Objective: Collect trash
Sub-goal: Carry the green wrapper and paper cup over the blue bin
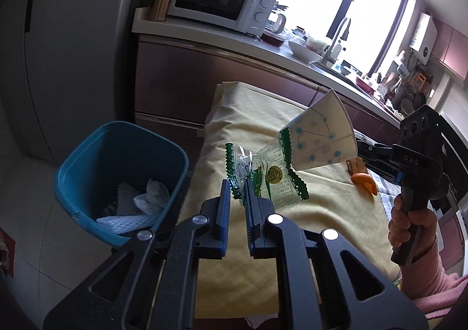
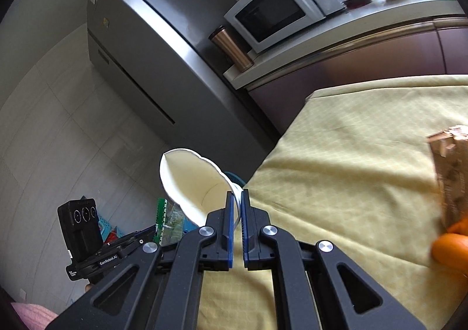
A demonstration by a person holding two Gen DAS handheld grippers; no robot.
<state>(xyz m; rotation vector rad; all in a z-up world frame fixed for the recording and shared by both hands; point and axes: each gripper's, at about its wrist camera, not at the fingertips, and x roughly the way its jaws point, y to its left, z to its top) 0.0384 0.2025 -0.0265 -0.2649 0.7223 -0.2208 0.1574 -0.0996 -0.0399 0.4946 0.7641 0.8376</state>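
Fingers of the left gripper [image 1: 237, 188] pinch a green-edged wrapper [image 1: 270, 176], those of the right gripper [image 2: 237, 198] a crushed paper cup [image 2: 194, 183], both above the table [image 1: 307, 213] edge near the blue bin [image 1: 122, 181]; judged mid-carry, next move calls for positioning over the bin, then release.

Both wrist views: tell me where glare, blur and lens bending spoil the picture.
Left wrist view: the window is blown out white, washing out the counter beneath it; the fridge side is dim. Right wrist view: the orange peel and brown wrapper at the right edge are smeared. Both views: fisheye bends the microwave and counter, with dark corners.
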